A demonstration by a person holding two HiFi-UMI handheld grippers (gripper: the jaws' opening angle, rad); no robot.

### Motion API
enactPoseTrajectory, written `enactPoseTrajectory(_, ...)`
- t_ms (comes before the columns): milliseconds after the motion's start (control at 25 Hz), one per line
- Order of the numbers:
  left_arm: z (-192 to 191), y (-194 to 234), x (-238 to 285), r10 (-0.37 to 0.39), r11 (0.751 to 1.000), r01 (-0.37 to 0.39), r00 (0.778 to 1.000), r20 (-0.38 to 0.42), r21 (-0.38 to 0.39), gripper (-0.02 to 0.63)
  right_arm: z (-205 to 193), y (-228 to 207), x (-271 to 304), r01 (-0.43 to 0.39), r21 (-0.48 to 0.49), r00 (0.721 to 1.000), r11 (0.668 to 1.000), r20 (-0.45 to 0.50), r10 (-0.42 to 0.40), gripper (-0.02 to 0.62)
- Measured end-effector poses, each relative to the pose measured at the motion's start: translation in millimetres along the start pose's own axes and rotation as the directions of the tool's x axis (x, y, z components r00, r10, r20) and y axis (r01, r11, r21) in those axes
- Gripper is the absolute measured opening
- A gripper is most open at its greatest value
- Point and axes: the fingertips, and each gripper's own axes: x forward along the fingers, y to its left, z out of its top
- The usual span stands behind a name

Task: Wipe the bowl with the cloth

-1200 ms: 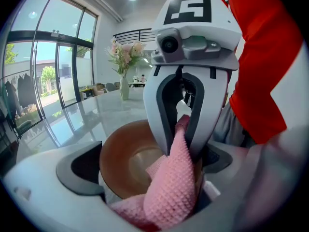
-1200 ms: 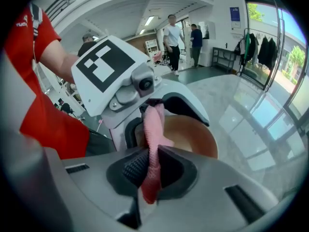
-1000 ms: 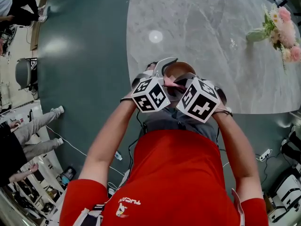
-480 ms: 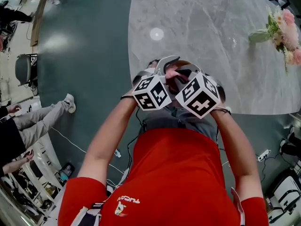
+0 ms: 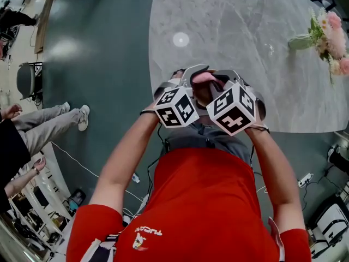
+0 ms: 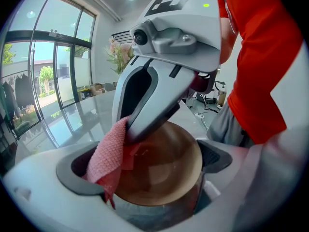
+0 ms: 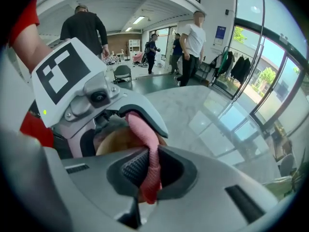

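Over the near edge of the table (image 5: 245,37), head view first: both grippers are bunched up right in front of the person's red shirt (image 5: 202,201). The left gripper (image 5: 191,81) and right gripper (image 5: 215,81) sit side by side, marker cubes nearly touching. The brown bowl (image 5: 203,94) is tucked between them, with a bit of pink cloth (image 5: 203,77) showing on top of it. Flowers (image 5: 330,34) sit at the table's far right edge, well apart from all this.

Left gripper view: its jaws are on opposite sides of the bowl, pads against the rim, so it's got the bowl clamped. The bowl's opening faces the camera. The right gripper comes in from above and holds the cloth against the bowl's left rim. The cloth drapes over that rim, just beside the left pad. Big windows (image 6: 43,81) are off to the left.

Right gripper view: jaws pinched tight on the cloth, which sticks out between the pads as a folded strip. The bowl is just behind it, with the left gripper's body around it. A few people (image 7: 193,42) stand on the floor past the table's far edge.
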Motion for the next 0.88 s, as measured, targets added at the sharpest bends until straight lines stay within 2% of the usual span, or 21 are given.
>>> enactPoseTrajectory(200, -0.3, -0.5, -2.1, -0.002, 1.000, 0.002, 1.000, 0.000, 0.004, 0.586, -6.6, -3.9, -5.0, 0.050, -0.017, 0.998, 0.999, -0.042, -0.051, 0.023)
enactPoseTrajectory(400, -0.3, -0.6, -1.2, -0.005, 1.000, 0.005, 1.000, -0.002, 0.011, 0.586, -15.8, -6.7, -11.2, 0.054, -0.014, 0.995, 0.998, -0.086, -0.055, 0.023)
enactPoseTrajectory(640, -0.7, 0.1, 0.8, -0.010, 1.000, 0.010, 1.000, 0.000, 0.017, 0.586, -29.2, -5.2, -19.1, 0.015, -0.035, 0.988, 0.999, -0.153, -0.020, 0.023)
enactPoseTrajectory(880, -0.4, 0.1, 2.5, -0.012, 1.000, 0.012, 1.000, -0.001, 0.022, 0.586, -41.1, 10.1, -24.0, -0.087, -0.067, 0.971, 0.994, -0.228, 0.070, 0.023)
